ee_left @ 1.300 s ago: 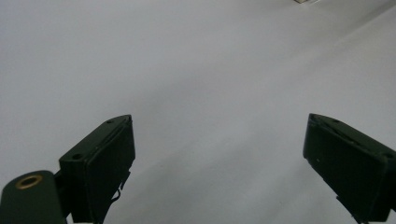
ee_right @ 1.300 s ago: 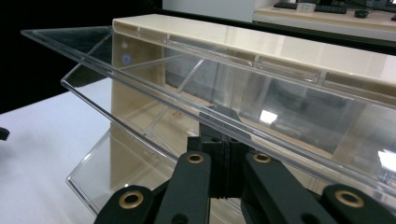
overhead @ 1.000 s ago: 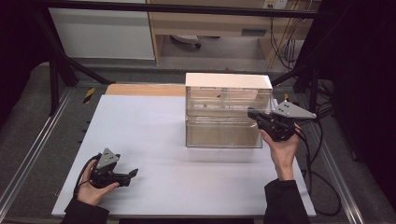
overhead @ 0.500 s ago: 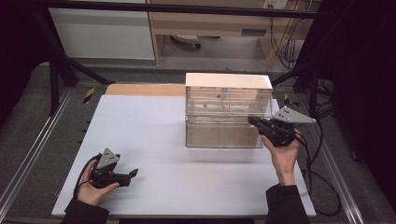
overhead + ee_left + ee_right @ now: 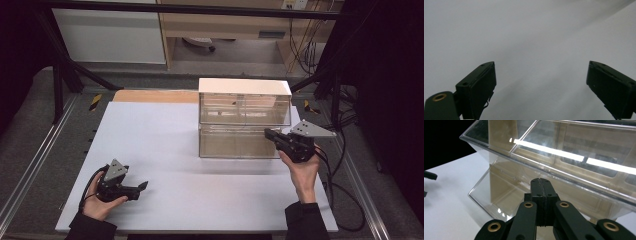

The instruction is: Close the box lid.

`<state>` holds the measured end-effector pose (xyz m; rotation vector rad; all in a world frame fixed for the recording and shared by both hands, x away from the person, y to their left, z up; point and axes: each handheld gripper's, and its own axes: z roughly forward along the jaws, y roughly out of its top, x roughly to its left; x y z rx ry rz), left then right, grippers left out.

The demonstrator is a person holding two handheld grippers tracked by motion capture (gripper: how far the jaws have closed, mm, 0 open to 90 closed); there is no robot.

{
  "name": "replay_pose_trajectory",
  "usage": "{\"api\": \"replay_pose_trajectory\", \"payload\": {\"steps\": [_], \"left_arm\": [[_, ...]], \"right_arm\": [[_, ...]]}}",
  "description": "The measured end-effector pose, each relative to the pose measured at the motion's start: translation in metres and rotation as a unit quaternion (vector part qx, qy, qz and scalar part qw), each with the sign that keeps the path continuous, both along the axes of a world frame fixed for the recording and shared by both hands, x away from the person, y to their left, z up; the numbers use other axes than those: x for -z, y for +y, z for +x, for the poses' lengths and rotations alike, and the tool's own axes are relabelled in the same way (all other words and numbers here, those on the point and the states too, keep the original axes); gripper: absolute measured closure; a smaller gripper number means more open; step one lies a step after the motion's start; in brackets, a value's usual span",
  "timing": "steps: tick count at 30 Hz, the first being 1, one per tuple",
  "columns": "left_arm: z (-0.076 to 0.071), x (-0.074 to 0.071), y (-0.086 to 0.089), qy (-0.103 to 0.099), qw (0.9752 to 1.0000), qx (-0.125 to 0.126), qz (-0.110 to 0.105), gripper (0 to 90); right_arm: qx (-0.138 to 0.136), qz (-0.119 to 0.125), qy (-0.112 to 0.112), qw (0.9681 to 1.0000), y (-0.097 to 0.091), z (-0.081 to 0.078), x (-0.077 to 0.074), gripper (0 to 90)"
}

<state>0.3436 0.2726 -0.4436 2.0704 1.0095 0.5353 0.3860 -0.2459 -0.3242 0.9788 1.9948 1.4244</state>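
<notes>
A clear plastic drawer cabinet [image 5: 244, 120] with a white top stands on the white table [image 5: 200, 165], right of centre. It has two tiers of see-through drawers. My right gripper [image 5: 267, 134] is held level at the cabinet's front right corner. Its jaws are shut with nothing between them, and the tips [image 5: 541, 181] sit just under the upper drawer's front lip [image 5: 564, 170], before the lower drawer [image 5: 499, 192]. Whether they touch the plastic I cannot tell. My left gripper [image 5: 143, 186] rests low near the table's front left, open, with bare table between its jaws [image 5: 541, 82].
A wooden strip [image 5: 155, 96] lines the table's back edge left of the cabinet. Metal rails [image 5: 30, 170] run along both sides. Black cables [image 5: 345, 195] trail off the right edge. A broad stretch of table lies between the two grippers.
My right gripper has sunk slightly along the cabinet's front, from the upper tier towards the seam between the tiers. The left gripper has stayed put.
</notes>
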Motion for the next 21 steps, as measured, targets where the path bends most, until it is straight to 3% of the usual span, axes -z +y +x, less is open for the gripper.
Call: {"api": "replay_pose_trajectory", "payload": {"steps": [3, 6, 11, 21], "left_arm": [[0.000, 0.000, 0.000, 0.000, 1.0000, 0.000, 0.000, 9.2], [0.000, 0.000, 0.001, -0.001, 1.0000, -0.002, -0.001, 9.2], [0.000, 0.000, 0.001, 0.000, 1.0000, -0.001, 0.001, 9.2], [0.000, 0.001, 0.000, 0.002, 1.0000, 0.001, 0.002, 8.4]], "right_arm": [[-0.003, -0.001, 0.002, 1.0000, -0.002, -0.004, 0.002, 89.6], [-0.008, -0.007, 0.009, 0.9999, -0.005, -0.009, 0.004, 83.1], [-0.009, -0.017, 0.031, 0.9993, -0.010, -0.018, 0.017, 65.7], [0.025, -0.027, 0.063, 0.9973, -0.023, -0.027, 0.053, 30.4]]}}
